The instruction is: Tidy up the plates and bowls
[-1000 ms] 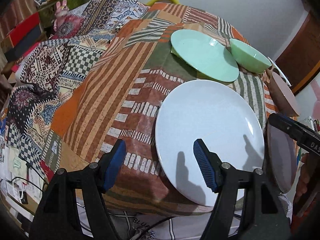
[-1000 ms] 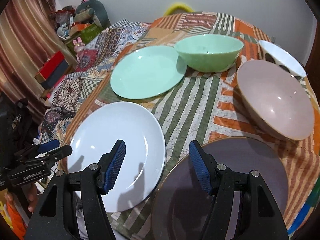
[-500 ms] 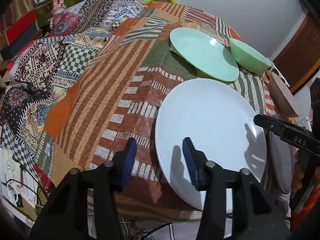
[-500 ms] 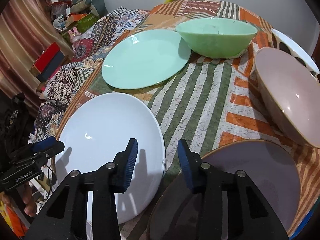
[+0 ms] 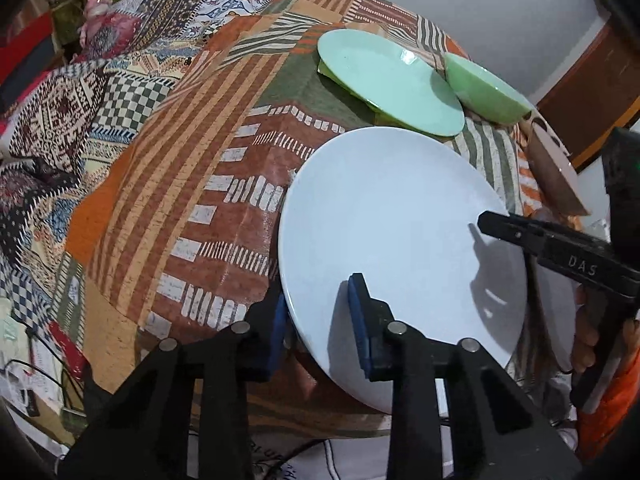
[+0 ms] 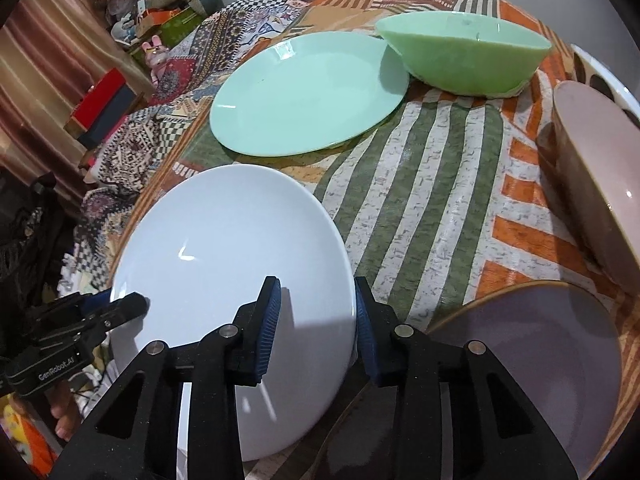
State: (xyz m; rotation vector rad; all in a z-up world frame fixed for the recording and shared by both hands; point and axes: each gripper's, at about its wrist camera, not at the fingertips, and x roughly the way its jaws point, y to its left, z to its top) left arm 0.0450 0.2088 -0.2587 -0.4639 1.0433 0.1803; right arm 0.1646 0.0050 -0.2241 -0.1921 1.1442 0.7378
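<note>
Quick update from my end: both sets of jaws have come in a lot over the last second and are closing right now on the white plate (image 5: 392, 236), 1 gripper per side. The left gripper (image 5: 320, 328) straddles the plate's left rim, 1 pad under and 1 on top; the right gripper (image 6: 316, 320) does the same on the right rim. I can't tell for sure that the pads are pressing yet, it looks like a thin gap is left. So the way I read it, this is the grab before a 2-handed lift, and the plate hasn't left the table yet.

The plate sits at the near edge of the table, on the patchwork tablecloth (image 5: 208, 184), hanging a bit over the edge. Just to its right is the grey-purple plate (image 6: 540, 356), also at the near edge.

Containers: the green bowl (image 6: 464, 60) at the far side and the pink bowl (image 6: 600, 184) at the right edge both look empty. The green plate (image 6: 304, 96) beside the green bowl has nothing on it.
</note>
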